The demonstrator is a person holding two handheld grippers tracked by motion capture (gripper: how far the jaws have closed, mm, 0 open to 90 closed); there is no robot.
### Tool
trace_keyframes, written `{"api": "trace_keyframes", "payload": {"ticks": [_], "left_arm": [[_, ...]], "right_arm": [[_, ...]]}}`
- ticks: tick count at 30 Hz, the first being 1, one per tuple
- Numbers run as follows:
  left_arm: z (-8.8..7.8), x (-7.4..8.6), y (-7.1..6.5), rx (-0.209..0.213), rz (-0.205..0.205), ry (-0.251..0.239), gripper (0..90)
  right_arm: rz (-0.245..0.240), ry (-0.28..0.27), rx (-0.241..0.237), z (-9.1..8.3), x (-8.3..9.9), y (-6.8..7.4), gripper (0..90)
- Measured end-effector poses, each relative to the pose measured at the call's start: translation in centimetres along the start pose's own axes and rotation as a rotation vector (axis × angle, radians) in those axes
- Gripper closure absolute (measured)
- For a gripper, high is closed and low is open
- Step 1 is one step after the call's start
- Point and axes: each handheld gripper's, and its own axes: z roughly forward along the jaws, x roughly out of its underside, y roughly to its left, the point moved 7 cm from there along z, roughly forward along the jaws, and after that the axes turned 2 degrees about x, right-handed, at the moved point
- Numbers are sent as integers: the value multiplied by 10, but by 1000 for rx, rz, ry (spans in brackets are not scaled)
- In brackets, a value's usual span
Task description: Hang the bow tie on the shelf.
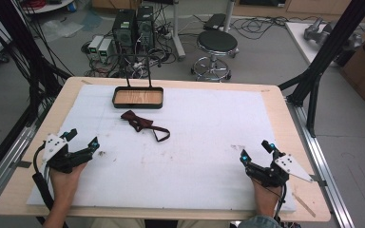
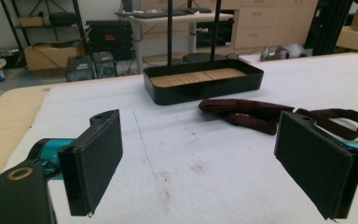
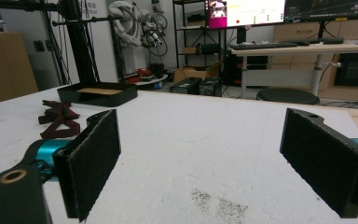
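High view showed the left gripper (image 1: 82,139) and the right gripper (image 1: 256,151) resting near the front corners of the white mat (image 1: 199,142). Both had their jaws wide apart and held nothing. A dark red bow tie (image 1: 142,122) lay flat on the mat, just in front of the black tray (image 1: 138,97). My guess was the bow tie should go in the tray. A good way would be to pinch its thick middle knot, not the thin loose strap.
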Motion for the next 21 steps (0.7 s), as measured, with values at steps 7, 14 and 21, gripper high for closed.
{"api": "trace_keyframes", "payload": {"ticks": [7, 14, 21], "left_arm": [[0, 0, 2, -6, -16, -3, 156], [-1, 0, 1, 4, -20, -4, 156], [0, 1, 0, 9, -14, -3, 161]], "right_arm": [[5, 8, -6, 1, 1, 1, 113], [0, 11, -6, 1, 1, 0, 113], [8, 12, -5, 1, 1, 0, 113]]}}
